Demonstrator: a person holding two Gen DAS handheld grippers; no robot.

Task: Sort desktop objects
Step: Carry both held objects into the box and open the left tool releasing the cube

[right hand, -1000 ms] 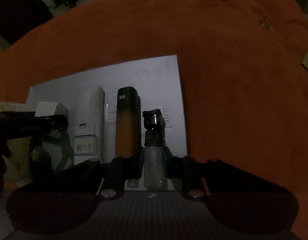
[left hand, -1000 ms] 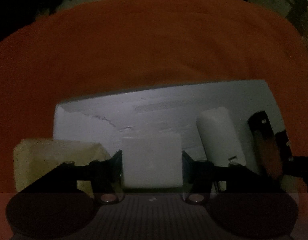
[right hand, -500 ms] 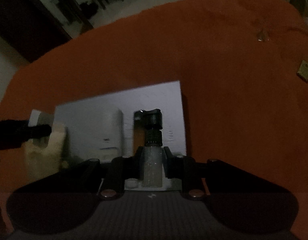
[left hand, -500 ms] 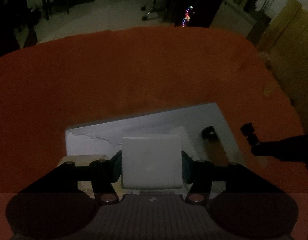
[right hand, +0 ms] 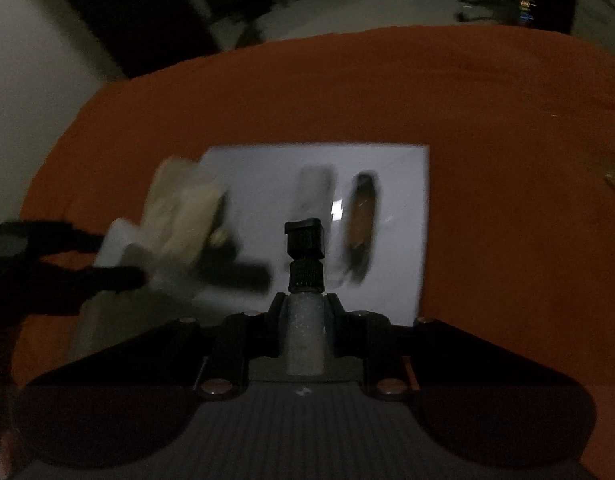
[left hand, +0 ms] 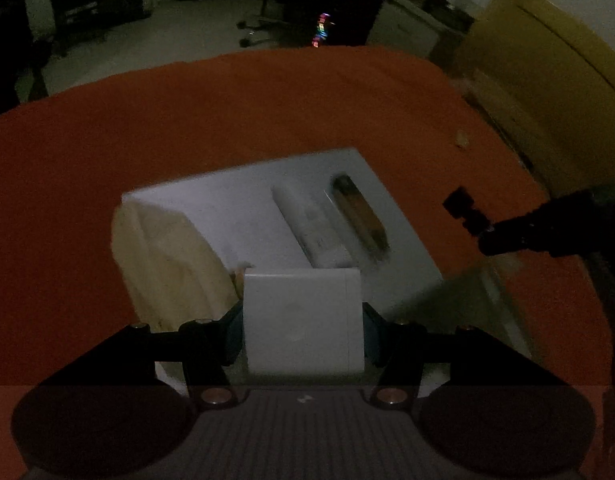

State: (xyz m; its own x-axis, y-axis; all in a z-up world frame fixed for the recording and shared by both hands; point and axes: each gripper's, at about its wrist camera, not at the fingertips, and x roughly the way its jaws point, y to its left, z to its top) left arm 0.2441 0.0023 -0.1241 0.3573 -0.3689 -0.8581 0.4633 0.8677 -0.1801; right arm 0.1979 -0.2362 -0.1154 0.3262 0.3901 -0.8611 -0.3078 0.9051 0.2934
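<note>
Above the sheet point(left hand: 235, 200), both tools apparently higher.

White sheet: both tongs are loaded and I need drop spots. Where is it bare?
The white sheet is bare along its far edge and right of the brown tube. The orange cloth around it is open. It is crowded near the cream cloth and the white tube.

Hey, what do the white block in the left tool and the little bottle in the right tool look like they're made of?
White block: probably smooth matte plastic; flat even faces, rounded edges, a thin seam near one side. Little bottle: body looks like frosted or speckled glass or plastic, too dim to tell which; its black cap seems to be plastic, with a ribbed collar.
</note>
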